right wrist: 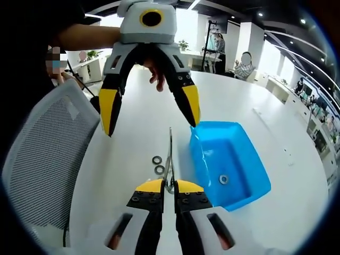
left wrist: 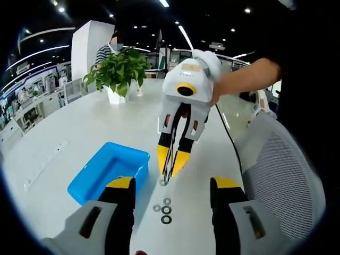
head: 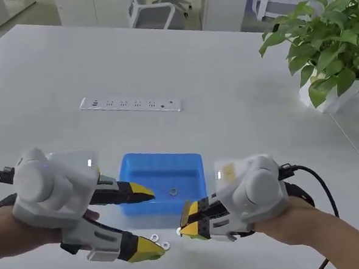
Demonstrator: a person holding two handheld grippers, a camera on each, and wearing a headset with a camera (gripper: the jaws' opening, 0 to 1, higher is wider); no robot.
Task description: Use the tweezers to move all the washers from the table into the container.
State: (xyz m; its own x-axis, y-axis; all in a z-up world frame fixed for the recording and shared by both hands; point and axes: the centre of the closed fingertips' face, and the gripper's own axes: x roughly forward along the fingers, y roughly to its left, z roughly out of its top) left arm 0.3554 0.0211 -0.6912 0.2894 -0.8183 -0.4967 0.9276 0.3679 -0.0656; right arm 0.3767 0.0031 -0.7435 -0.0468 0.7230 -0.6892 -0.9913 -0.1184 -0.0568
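Observation:
A blue container sits on the white table with one washer inside it. Up to three loose washers lie on the table just in front of it, between the grippers. My right gripper is shut on thin metal tweezers, whose tips point down near the container's corner. In the right gripper view two washers lie left of the tweezers, and one washer rests in the container. My left gripper is open beside the container, holding nothing.
A white power strip lies behind the container. A potted plant stands at the table's far right. A grey mesh chair is by the table edge. People sit at desks in the background.

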